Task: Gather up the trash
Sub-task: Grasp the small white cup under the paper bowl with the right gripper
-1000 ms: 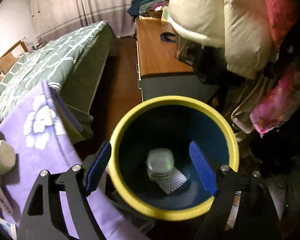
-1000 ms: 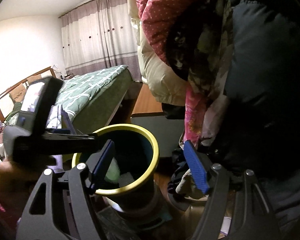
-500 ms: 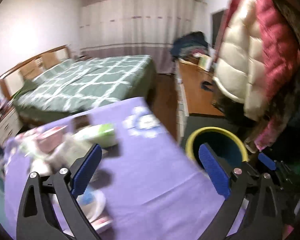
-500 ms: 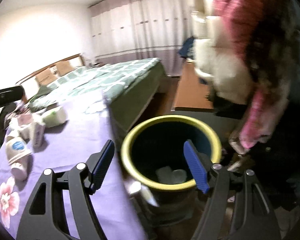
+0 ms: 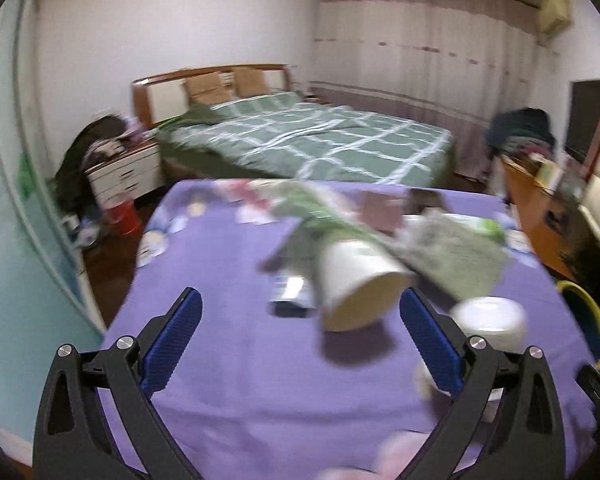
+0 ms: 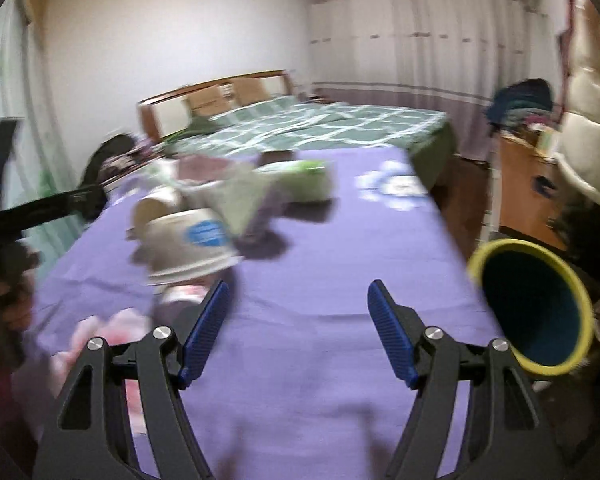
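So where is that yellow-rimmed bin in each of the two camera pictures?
Left wrist view: only a sliver of the bin shows at the far right edge, past the purple table.
Right wrist view: the bin sits at lower right, beside the table's right edge.
Shared landmark: the green bed behind the table.

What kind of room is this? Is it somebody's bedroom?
Yes, most likely a bedroom at home. There is a big bed with a green checked cover and a wooden headboard, long curtains across the far wall, and puffy coats hanging at the right.
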Demonstrator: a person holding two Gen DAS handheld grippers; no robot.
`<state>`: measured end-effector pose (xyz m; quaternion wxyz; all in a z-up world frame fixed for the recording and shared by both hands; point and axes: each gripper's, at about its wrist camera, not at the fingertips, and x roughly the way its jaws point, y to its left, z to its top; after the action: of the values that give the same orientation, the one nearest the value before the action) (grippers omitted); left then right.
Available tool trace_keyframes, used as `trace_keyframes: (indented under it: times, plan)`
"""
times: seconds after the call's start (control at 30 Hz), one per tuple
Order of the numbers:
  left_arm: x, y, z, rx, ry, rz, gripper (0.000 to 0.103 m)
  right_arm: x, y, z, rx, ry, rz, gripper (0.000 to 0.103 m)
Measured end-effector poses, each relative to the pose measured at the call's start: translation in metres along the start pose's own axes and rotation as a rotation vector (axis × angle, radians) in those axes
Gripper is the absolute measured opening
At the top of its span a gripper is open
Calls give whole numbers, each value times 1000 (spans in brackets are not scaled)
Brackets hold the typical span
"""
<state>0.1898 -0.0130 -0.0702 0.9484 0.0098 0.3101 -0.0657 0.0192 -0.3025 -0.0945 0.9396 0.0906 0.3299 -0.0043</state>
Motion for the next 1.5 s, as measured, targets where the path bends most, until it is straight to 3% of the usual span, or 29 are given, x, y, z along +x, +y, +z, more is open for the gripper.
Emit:
trace_keyframes:
  times: [0.13,0.27,0.57,0.77,0.87,1.5]
  plan:
    - [26,32,-9,-44,19,95,98,11,34,-3,-58,49,61,68]
    - [31,40,-10,-95,42,54,98,24,51,-3,-62,96,82,68]
    - [18,34,-13,-90,13,63,98,53,66,-1,-82,170,64,68]
    - [17,34,-13,-95,14,59,98,74,68,1,-77,233,71,60]
    - [18,33,-13,-93,14,59,98,81,68,1,-64,260,99,46]
    - [20,30,-13,-94,23,54,98,17,63,17,-103,184,172,45]
